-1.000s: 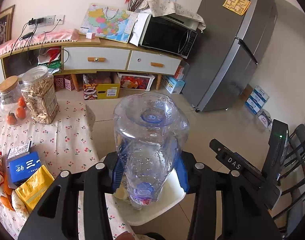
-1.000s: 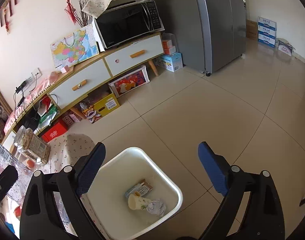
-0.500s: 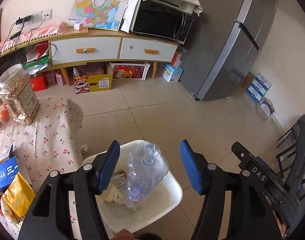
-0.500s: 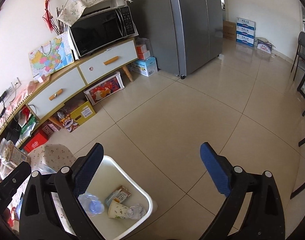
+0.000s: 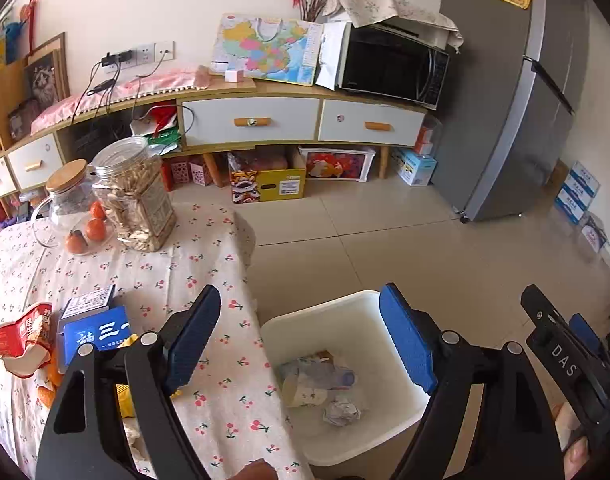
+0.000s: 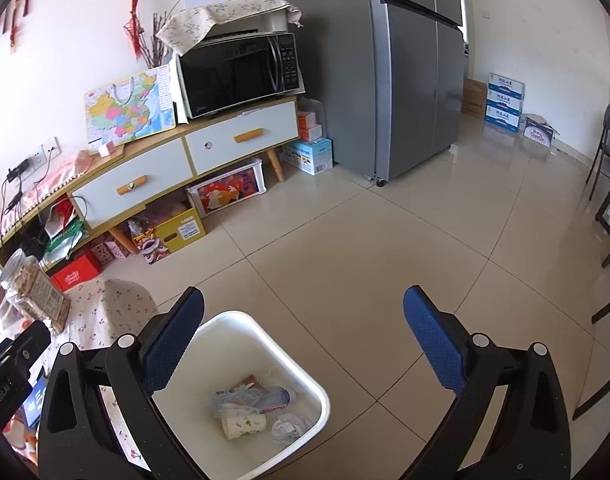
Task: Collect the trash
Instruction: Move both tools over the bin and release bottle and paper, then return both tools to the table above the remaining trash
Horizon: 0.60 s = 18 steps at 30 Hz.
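Note:
A white trash bin (image 5: pixel 337 312) (image 6: pixel 305 376) stands on the floor beside the table. In it lie a clear plastic bottle (image 5: pixel 325 372) (image 6: pixel 253 398), a paper cup (image 5: pixel 305 394) (image 6: pixel 243 426) and a crumpled paper ball (image 5: pixel 341 410) (image 6: pixel 291 428). My left gripper (image 5: pixel 301 340) is open and empty above the table's edge and the bin. My right gripper (image 6: pixel 305 344) is open and empty above the bin's far rim. A torn red snack wrapper (image 5: pixel 21 336) and a yellow packet (image 5: pixel 125 396) lie on the table.
The table with a cherry-print cloth (image 5: pixel 209 264) carries a jar of snacks (image 5: pixel 135 196), a glass jug with oranges (image 5: pixel 71 208) and a blue box (image 5: pixel 97 332). A sideboard (image 5: pixel 249 120), microwave (image 5: pixel 389 66) and fridge (image 5: pixel 505 92) stand beyond. A chair (image 6: pixel 609 184) is at right.
My left gripper opened and let go of the clear bottle, which dropped into the bin and now lies on its side. The left gripper then swung left toward the table.

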{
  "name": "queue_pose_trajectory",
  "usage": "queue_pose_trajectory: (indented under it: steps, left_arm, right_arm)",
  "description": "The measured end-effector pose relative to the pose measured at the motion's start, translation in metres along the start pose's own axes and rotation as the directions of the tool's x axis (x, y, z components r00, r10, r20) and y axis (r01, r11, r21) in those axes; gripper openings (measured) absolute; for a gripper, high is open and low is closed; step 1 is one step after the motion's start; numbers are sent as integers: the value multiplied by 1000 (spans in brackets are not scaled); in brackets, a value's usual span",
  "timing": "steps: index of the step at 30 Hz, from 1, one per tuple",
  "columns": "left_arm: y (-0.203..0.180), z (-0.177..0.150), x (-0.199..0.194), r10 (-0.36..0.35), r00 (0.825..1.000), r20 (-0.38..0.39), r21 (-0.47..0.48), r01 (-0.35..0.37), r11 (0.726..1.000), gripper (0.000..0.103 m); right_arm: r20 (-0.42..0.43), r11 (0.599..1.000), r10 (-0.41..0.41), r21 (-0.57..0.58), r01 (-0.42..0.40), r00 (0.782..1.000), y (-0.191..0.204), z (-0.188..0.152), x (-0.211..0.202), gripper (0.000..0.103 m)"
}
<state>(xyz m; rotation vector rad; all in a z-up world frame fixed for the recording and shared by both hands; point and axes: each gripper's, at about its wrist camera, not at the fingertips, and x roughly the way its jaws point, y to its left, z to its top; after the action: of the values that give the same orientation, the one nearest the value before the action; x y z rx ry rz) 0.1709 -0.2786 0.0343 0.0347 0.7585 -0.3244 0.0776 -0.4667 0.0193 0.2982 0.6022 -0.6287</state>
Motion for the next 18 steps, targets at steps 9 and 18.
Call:
queue_pose_trajectory:
  steps: [9,18]
  left_arm:
    - [57,-12,-12,106,994,-9,-72,-106,992,81]
    - [108,-28,-18,180,983,-42,-115,-184,976,83]
  right_arm:
    - [11,989,82,-123,-80,997,61,-18,-17,96]
    - [-7,964,157,-217,-155,988,117,-35,-26,96]
